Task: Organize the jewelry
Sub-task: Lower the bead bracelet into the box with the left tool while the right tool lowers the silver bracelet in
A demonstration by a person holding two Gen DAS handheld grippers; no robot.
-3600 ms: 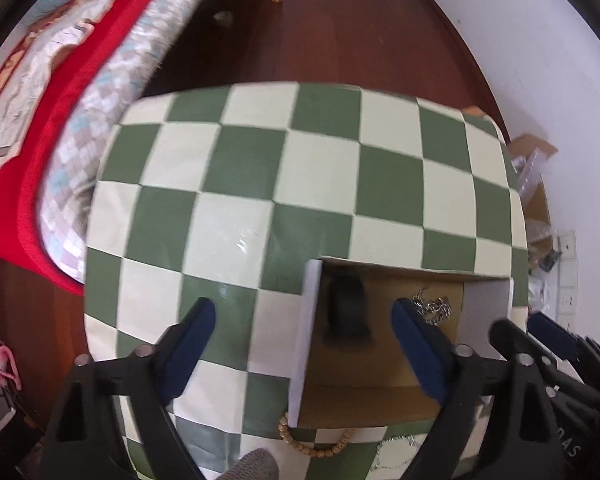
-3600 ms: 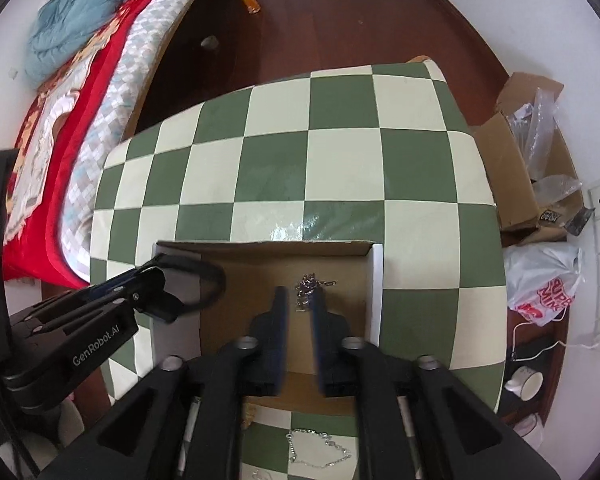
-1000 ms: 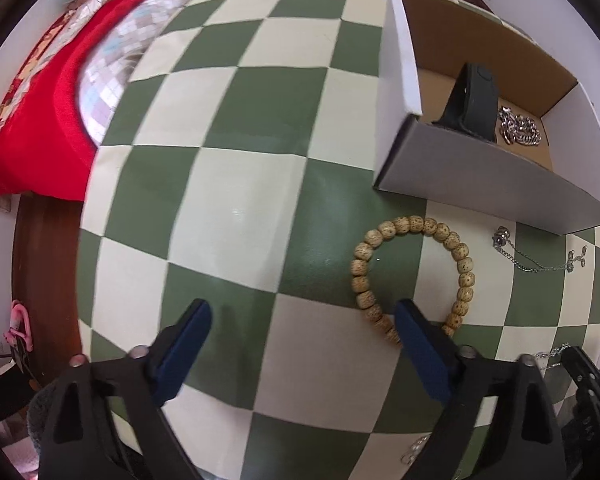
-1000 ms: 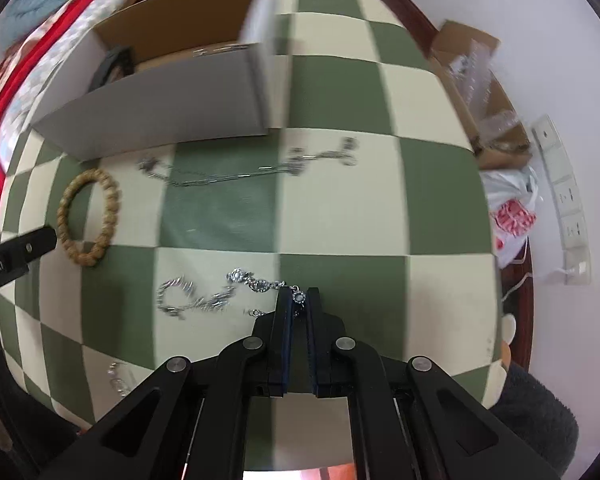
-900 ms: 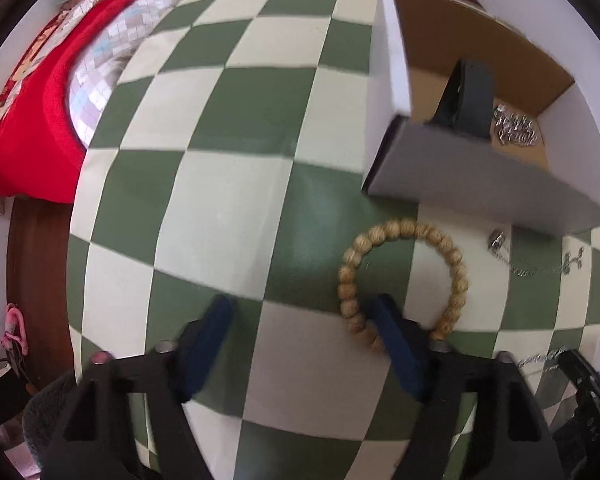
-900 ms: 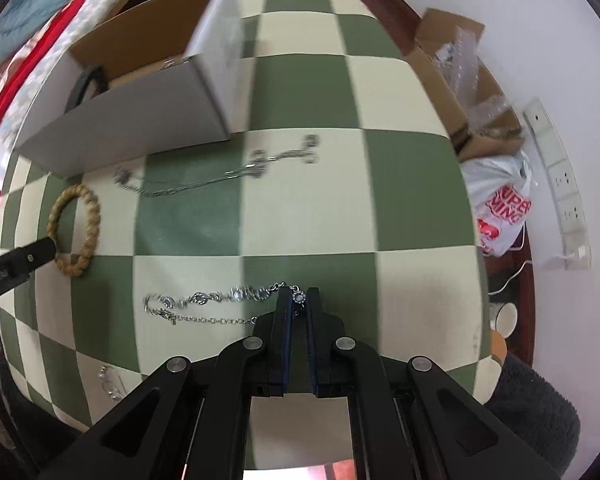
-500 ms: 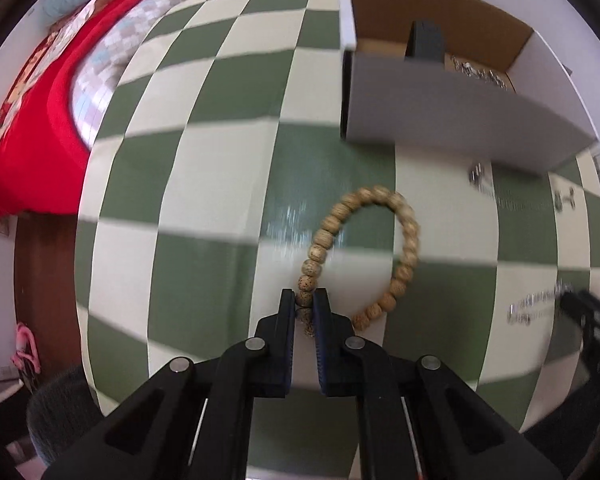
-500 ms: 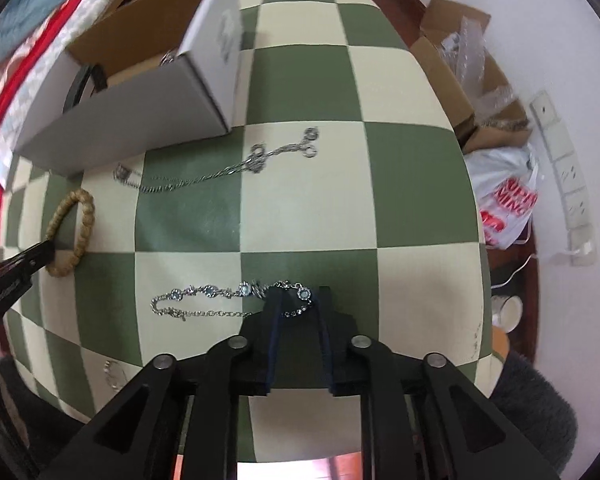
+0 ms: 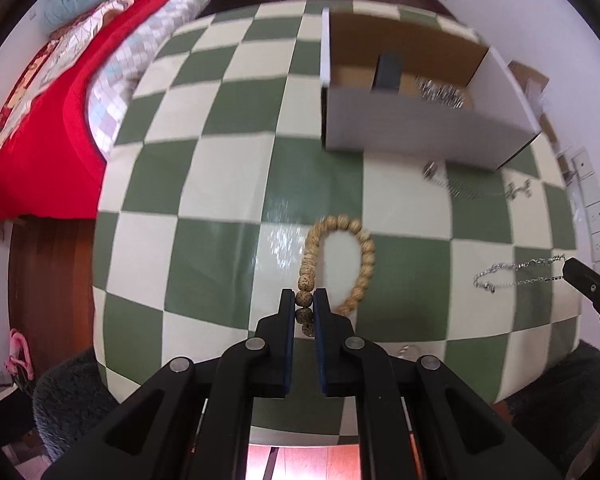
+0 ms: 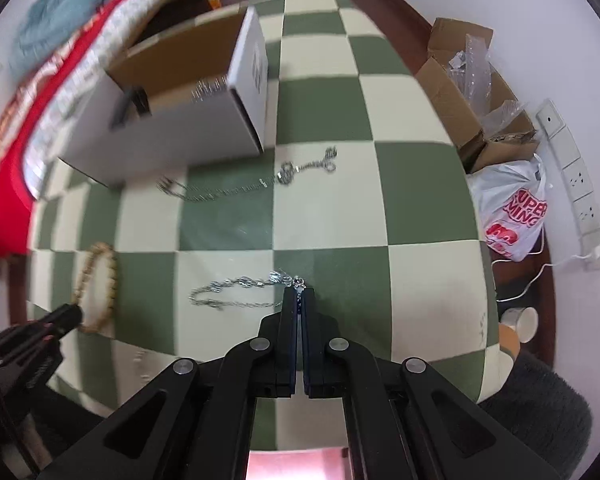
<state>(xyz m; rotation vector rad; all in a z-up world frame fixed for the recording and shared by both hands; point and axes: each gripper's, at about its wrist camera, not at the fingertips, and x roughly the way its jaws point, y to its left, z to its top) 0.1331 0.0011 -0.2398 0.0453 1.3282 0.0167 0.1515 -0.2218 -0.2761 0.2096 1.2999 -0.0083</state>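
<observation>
My left gripper [image 9: 304, 300] is shut on the near end of a wooden bead bracelet [image 9: 340, 256] that lies on the green-and-cream checkered table [image 9: 204, 208]. My right gripper [image 10: 299, 293] is shut on one end of a silver chain bracelet [image 10: 236, 292], which trails left over the table; it also shows in the left wrist view [image 9: 516, 272]. An open cardboard box [image 9: 412, 100] at the back of the table holds a black object [image 9: 387, 72] and a silver chain [image 9: 444, 92]. A long silver necklace [image 10: 252, 184] lies in front of the box.
A bed with a red quilt [image 9: 40, 120] runs along the table's left side. An open carton [image 10: 476, 100] and a white plastic bag [image 10: 516, 216] sit on the floor at the right. A small silver piece [image 9: 408, 350] lies near the table's front edge.
My left gripper has closed on the bead bracelet. My right gripper briefly opened a little and has shut again on the silver chain's end. Both views have pulled back a little.
</observation>
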